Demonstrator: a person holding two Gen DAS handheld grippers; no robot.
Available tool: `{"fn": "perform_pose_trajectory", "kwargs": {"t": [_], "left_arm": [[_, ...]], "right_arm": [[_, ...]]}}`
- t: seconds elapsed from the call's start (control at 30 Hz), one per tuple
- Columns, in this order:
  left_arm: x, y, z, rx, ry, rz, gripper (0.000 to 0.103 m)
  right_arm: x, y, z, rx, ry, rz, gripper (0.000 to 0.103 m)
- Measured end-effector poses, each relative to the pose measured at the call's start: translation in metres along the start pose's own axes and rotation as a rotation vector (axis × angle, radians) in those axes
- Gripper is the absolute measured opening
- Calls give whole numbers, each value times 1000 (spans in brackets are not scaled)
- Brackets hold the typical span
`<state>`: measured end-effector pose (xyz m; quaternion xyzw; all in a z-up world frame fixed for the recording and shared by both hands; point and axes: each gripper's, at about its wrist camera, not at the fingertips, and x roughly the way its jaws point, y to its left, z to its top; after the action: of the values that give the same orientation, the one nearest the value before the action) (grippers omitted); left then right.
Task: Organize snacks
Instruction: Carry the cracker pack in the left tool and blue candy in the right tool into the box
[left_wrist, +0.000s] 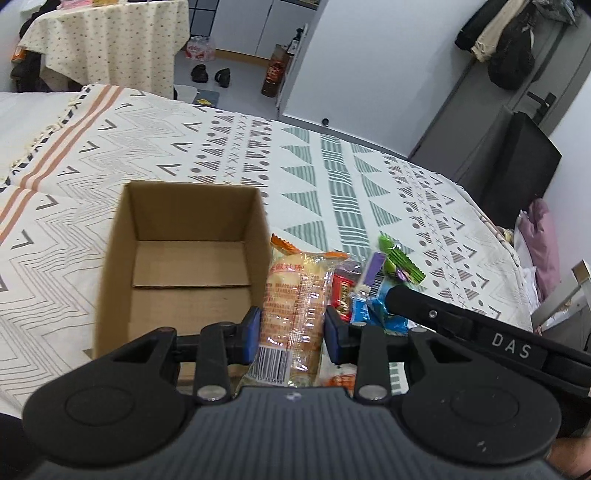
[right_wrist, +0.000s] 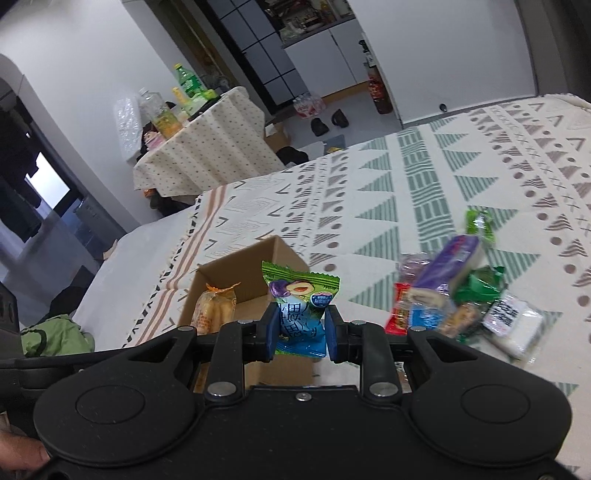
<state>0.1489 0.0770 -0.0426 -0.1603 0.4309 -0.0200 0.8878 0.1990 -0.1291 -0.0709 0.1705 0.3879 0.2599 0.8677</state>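
Progress looks early. Left wrist view: the left gripper (left_wrist: 291, 332) is clamped on an orange-wrapped bread packet (left_wrist: 295, 299), held just right of an open cardboard box (left_wrist: 110, 266) whose floor shows bare.

Right wrist view: the right gripper (right_wrist: 301, 332) pinches a green and blue candy packet (right_wrist: 300, 302) near the box (right_wrist: 284, 254). A snack pile (right_wrist: 458, 299) on the patterned cloth (right_wrist: 406, 192) awaits sorting.

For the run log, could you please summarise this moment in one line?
left tongs: shut on orange-wrapped bread pack | right tongs: shut on green-blue candy packet | brown cardboard box: empty | snack pile: on bedspread
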Motion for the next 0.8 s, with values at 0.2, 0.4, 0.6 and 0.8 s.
{"fn": "perform_pose_trajectory", "kwargs": {"t": [0.2,0.4,0.6,0.8], "left_arm": [[1,26,5,-40,-2,17,34],[2,54,10,-90,-10,40,34],[9,73,11,-127,-2,56,35],[6,86,13,-148,-16,118,44]], "right_arm": [[13,17,-1,-16,16,3,25],[27,33,-1,-30,31,5,25],[42,46,-4,-41,56,10,25],[58,57,-5,-43,82,30,25]]}}
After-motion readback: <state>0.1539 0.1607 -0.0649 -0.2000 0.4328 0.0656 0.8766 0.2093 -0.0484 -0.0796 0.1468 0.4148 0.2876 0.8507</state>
